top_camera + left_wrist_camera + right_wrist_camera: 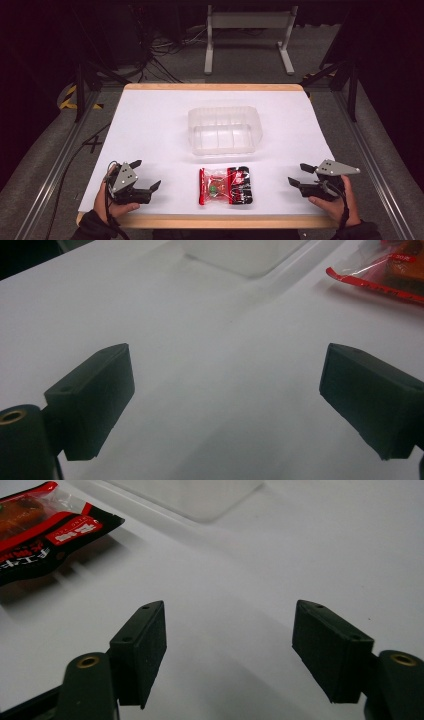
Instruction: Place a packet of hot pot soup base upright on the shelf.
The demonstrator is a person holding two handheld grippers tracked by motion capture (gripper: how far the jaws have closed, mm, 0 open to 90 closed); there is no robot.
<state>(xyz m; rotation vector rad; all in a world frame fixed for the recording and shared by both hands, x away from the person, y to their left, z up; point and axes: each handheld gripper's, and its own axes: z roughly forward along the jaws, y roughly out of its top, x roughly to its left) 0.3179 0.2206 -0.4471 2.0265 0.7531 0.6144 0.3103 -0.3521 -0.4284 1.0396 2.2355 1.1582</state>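
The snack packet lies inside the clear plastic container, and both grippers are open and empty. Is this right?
Not quite. In the high view the snack packet lies on the table, in front of the clear plastic container, not inside it. The left gripper and right gripper are open and empty.

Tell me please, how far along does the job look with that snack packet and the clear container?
Nothing looks done: the snack packet lies on the table in front of the clear container, which holds nothing. Nothing in hand: left gripper and right gripper sit open either side. Presumably the packing remains.
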